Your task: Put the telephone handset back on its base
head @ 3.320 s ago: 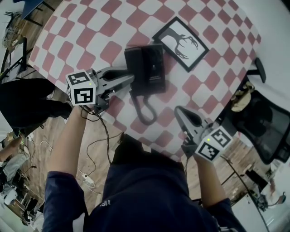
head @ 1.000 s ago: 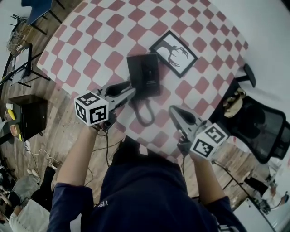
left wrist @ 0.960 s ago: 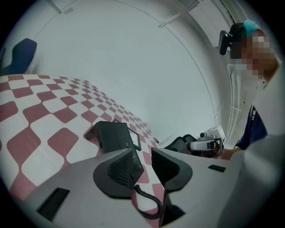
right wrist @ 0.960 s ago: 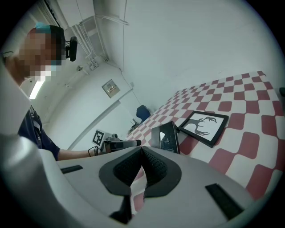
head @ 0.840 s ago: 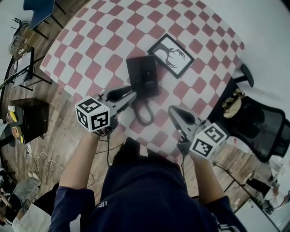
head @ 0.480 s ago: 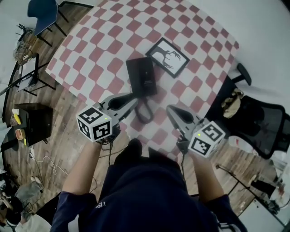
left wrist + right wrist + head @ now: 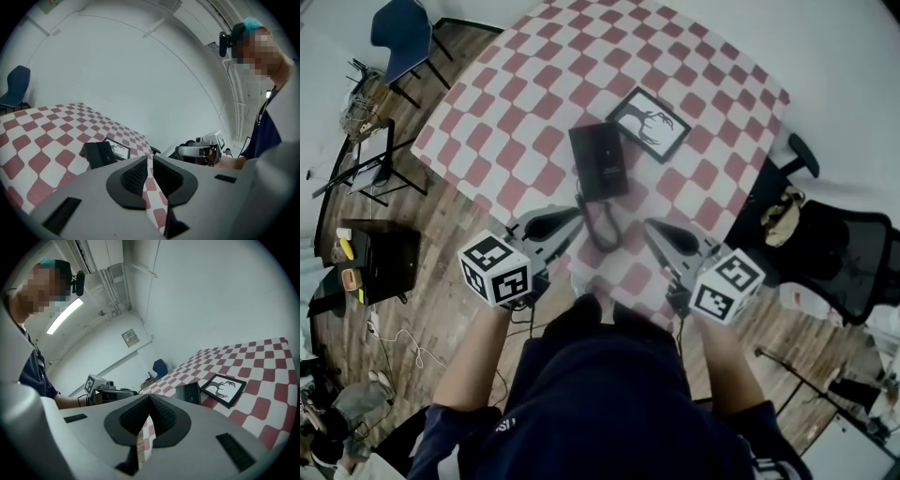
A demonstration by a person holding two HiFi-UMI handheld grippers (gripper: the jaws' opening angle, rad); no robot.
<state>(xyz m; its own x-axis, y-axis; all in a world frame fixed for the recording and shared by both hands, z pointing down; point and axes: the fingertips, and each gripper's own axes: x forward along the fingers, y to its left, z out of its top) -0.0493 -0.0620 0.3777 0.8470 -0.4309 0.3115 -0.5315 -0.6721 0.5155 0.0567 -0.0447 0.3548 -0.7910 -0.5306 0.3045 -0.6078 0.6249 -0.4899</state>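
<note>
The black telephone (image 7: 598, 159) lies on the red-and-white checked table (image 7: 534, 103), and its handset seems to rest along the base's left side. Its cord (image 7: 602, 228) loops toward the near edge. My left gripper (image 7: 574, 215) hovers at that edge, left of the cord and short of the phone. Its jaws are closing to a thin gap with nothing between them (image 7: 149, 158). My right gripper (image 7: 649, 226) hangs to the right of the cord, shut and empty (image 7: 150, 397). The phone also shows in both gripper views (image 7: 98, 153) (image 7: 191, 393).
A framed antler picture (image 7: 650, 124) lies just beyond the phone to the right. A blue chair (image 7: 398, 28) stands at the far left. A black office chair (image 7: 834, 253) is at the right and a dark box (image 7: 380, 258) on the wooden floor to the left.
Both grippers have drawn back from the telephone toward the near table edge. The left jaws have narrowed from wide apart to a thin gap. The phone has not moved.
</note>
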